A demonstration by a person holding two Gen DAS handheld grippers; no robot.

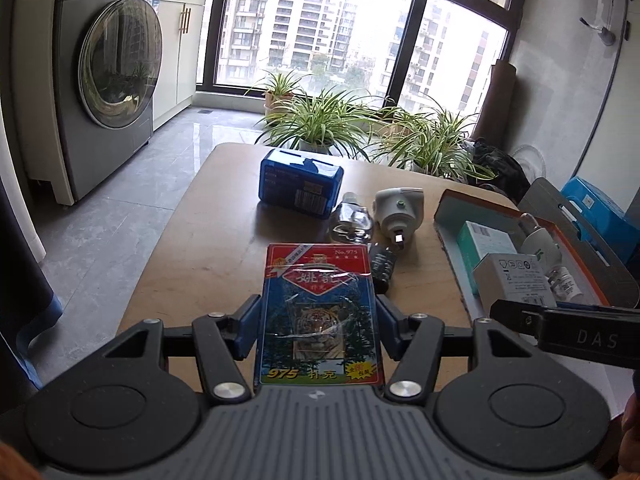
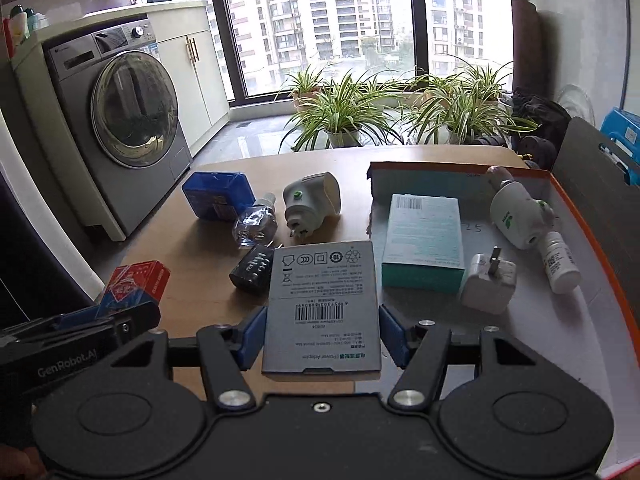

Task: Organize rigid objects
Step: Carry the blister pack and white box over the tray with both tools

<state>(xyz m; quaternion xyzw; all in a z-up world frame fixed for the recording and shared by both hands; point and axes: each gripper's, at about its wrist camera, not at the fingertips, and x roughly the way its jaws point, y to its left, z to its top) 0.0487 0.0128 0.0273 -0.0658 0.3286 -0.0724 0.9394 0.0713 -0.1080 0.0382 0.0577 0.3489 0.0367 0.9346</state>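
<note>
The left gripper (image 1: 318, 330) clamps a pack of cards (image 1: 320, 312) above the counter (image 1: 208, 248). The right gripper (image 2: 320, 334) clamps a grey box (image 2: 323, 308) beside the tray (image 2: 592, 248). Farther off lie a black plug (image 2: 253, 268), bottle (image 2: 256, 222) and blue box (image 2: 218, 196).

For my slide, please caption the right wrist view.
Right gripper holds a grey adapter box beside the orange-rimmed tray.

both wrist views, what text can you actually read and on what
"No.975" and "975": card pack in left gripper
"Power Adapter": grey box in right gripper
"DAS": right gripper's body
"GenRobot.AI": left gripper's body
Barcode digits, Chinese print and the other labels: too small to read
</note>
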